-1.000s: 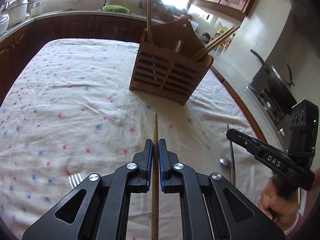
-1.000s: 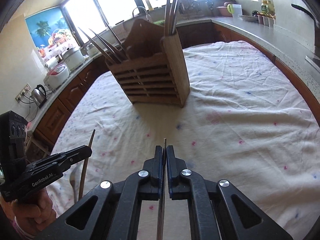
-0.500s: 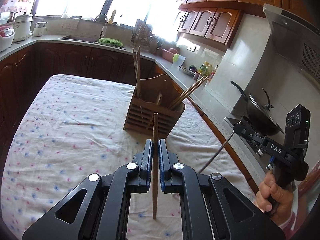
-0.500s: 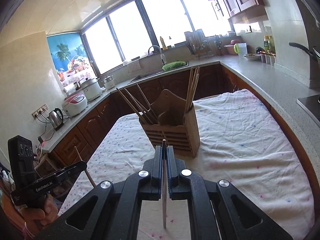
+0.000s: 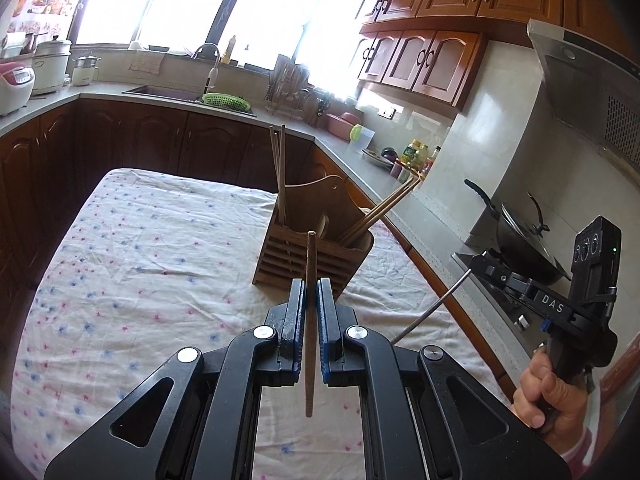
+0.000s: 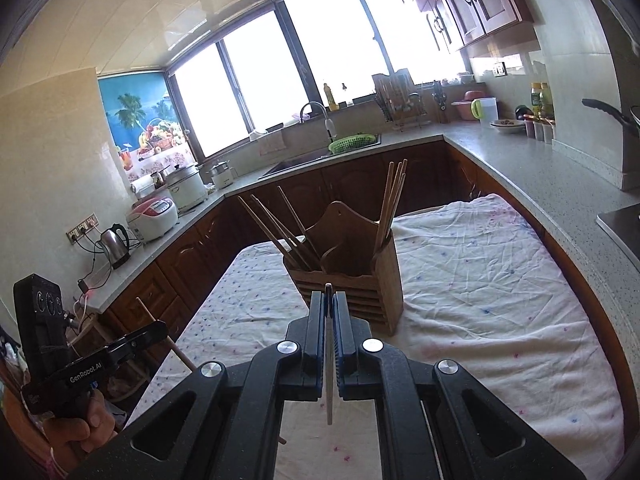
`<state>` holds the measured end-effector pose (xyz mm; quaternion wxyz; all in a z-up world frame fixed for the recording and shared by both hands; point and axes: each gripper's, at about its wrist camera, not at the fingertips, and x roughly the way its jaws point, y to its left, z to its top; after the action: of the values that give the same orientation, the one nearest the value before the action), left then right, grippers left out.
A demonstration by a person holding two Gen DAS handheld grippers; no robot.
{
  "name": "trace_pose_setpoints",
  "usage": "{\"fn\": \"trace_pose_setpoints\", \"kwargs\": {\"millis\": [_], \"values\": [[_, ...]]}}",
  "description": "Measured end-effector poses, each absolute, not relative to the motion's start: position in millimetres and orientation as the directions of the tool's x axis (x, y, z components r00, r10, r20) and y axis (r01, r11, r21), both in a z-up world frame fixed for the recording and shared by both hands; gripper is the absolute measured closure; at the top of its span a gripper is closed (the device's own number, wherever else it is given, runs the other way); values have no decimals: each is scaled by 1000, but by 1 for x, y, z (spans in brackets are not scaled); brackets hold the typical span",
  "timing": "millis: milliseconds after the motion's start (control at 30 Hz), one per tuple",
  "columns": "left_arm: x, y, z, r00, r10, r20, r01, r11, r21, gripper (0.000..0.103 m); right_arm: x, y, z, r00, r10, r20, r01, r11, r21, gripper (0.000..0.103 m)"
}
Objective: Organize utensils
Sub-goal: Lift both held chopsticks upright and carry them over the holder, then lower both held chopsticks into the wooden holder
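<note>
The left gripper [image 5: 308, 312] clamps a wooden chopstick [image 5: 310, 280]; the right gripper [image 6: 329, 320] pinches a thin metal utensil [image 6: 329, 384]. Both hover above the tablecloth [image 5: 140, 264], short of the wooden holder [image 6: 360, 284]. Carrying step, probably; next, lowering each into a compartment.

You hold a matt wooden stick [image 5: 310, 280]; the slatted holder [image 5: 316, 246] is wood, the worktop cover [image 5: 160, 264] wrinkled cloth.

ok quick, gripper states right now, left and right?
Left gripper: shut on a wooden chopstick.
Right gripper: shut on a thin metal utensil handle.
</note>
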<state>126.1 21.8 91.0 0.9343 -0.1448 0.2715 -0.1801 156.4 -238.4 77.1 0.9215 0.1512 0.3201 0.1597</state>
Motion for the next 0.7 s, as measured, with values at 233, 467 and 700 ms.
{"fn": "trace_pose_setpoints", "kwargs": {"millis": [233,467,700], "values": [[135,22,108,814,-401,-419,258,897,-358,98,165,-241,91,766,390,-511,-207,902,378,99],[153,17,140,846,-396,-356,283,901,-329,98,185,-247,116,808,369,-459,-206,908,366,99],[193,13,180,894,-354,-276,272,917,-293,98,221,-252,144,855,334,-397,-200,918,342,99]]}}
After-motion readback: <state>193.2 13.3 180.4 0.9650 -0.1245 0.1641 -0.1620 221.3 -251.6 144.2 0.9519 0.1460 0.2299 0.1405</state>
